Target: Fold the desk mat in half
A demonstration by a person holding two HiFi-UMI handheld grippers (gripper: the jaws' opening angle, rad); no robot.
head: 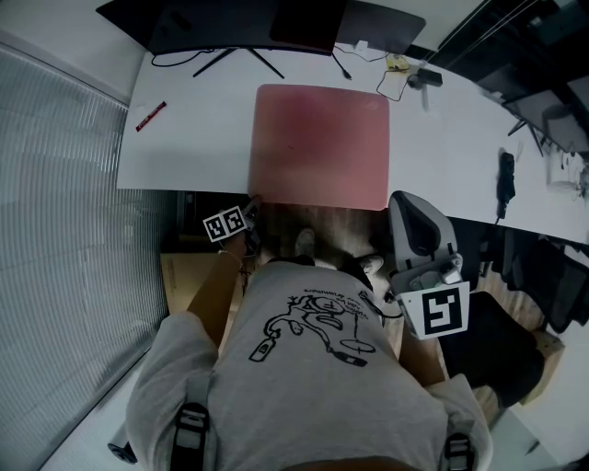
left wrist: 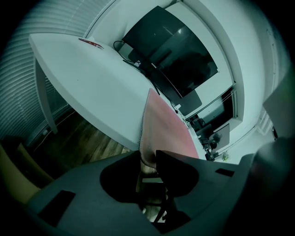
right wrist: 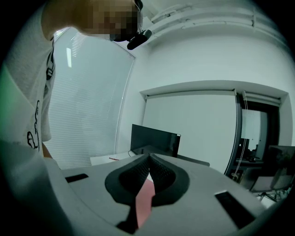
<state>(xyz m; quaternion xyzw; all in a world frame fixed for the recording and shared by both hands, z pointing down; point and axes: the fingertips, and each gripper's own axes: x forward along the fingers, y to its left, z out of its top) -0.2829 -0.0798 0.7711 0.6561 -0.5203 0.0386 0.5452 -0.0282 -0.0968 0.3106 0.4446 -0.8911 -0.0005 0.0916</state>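
Note:
A pink desk mat (head: 322, 143) lies flat on the white desk (head: 184, 138), its near edge at the desk's front edge. My left gripper (head: 252, 206) is at the mat's near-left corner. In the left gripper view that gripper (left wrist: 147, 162) stands open, with the drooping corner of the mat (left wrist: 148, 152) between its jaws. My right gripper (head: 406, 201) hovers just off the mat's near-right corner, in front of the desk edge. In the right gripper view its jaws (right wrist: 148, 156) meet at the tips with nothing in them, and a strip of the mat (right wrist: 144, 198) shows behind them.
A dark monitor (head: 248, 23) on a splayed stand sits at the desk's back. A red pen (head: 150, 116) lies at the left, cables and small items (head: 398, 75) at the back right, a black object (head: 506, 179) further right. Window blinds (head: 64, 202) run along the left.

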